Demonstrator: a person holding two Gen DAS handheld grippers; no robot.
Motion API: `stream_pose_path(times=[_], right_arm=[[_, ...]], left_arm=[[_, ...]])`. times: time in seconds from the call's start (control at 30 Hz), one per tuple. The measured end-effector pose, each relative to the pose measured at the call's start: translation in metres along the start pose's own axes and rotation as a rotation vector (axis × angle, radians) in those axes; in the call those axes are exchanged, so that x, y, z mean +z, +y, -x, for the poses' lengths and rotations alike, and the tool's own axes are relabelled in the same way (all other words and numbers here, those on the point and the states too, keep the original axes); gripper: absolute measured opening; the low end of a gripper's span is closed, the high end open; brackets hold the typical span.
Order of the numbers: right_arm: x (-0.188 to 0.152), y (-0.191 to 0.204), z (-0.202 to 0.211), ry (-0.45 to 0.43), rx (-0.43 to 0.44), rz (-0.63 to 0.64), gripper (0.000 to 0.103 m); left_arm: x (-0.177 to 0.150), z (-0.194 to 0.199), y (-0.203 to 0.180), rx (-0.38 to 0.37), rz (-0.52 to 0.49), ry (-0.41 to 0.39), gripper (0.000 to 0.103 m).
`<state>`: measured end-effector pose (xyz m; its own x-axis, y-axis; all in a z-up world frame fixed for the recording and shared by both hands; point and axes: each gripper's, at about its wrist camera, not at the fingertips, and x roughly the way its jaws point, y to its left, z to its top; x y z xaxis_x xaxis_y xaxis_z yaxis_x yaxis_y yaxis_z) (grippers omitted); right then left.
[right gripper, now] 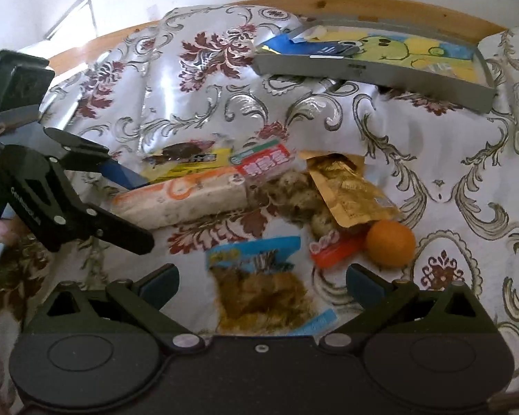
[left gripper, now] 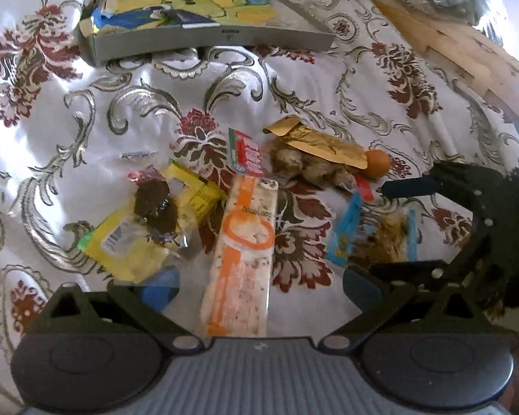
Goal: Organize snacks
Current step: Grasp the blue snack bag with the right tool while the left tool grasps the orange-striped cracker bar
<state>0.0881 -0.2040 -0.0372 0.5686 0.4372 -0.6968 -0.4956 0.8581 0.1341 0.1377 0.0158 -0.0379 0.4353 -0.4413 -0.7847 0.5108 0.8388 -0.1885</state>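
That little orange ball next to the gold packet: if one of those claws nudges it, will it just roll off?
Probably. The orange ball looks round and smooth, so a sideways nudge would likely set it rolling across the glossy cloth. The red wrapper and gold packet beside it might stop it on that side. Its rounded surface may also slip from flat fingers.

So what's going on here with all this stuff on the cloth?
A person holds a claw in each hand over a pile of snacks on a floral cloth. The left claw is open around a long orange-and-white packet; the right claw is open over a blue-edged packet. Nothing is gripped yet. A gray tray sits beyond the pile.
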Motion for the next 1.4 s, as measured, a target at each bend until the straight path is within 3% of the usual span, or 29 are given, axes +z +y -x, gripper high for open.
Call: stream_pose_path(times=[0.3,0.6,0.7,0.87,0.9,1.03,1.23,1.4], right_arm=[[-0.012,0.02,-0.012,-0.017,-0.111,0.097,0.092],[-0.02,0.018,-0.012,-0.007,-0.08,0.14,0.092],[-0.019,0.02,-0.013,-0.005,-0.076,0.158,0.091],[-0.02,0.018,-0.011,-0.011,-0.09,0.133,0.082],[-0.02,0.018,-0.01,-0.012,-0.092,0.131,0.081],[-0.023,0.02,-0.007,-0.009,-0.1,0.148,0.079],[-0.01,0.011,-0.021,0.039,-0.048,0.156,0.09],[-0.012,0.011,-0.022,0.02,-0.042,0.161,0.078]], left_arm=[[0.0,-0.008,-0.003,0.058,-0.013,-0.002,0.085],[-0.006,-0.003,-0.013,0.068,0.041,0.003,0.065],[-0.007,-0.002,-0.015,0.081,0.103,-0.004,0.058],[-0.008,0.001,-0.015,0.075,0.163,-0.009,0.049],[-0.009,0.001,-0.015,0.065,0.174,-0.005,0.042],[-0.008,-0.001,-0.016,0.062,0.169,-0.006,0.042],[-0.004,-0.008,-0.009,0.056,0.208,-0.026,0.042],[-0.005,-0.007,-0.011,0.069,0.194,-0.026,0.038]])
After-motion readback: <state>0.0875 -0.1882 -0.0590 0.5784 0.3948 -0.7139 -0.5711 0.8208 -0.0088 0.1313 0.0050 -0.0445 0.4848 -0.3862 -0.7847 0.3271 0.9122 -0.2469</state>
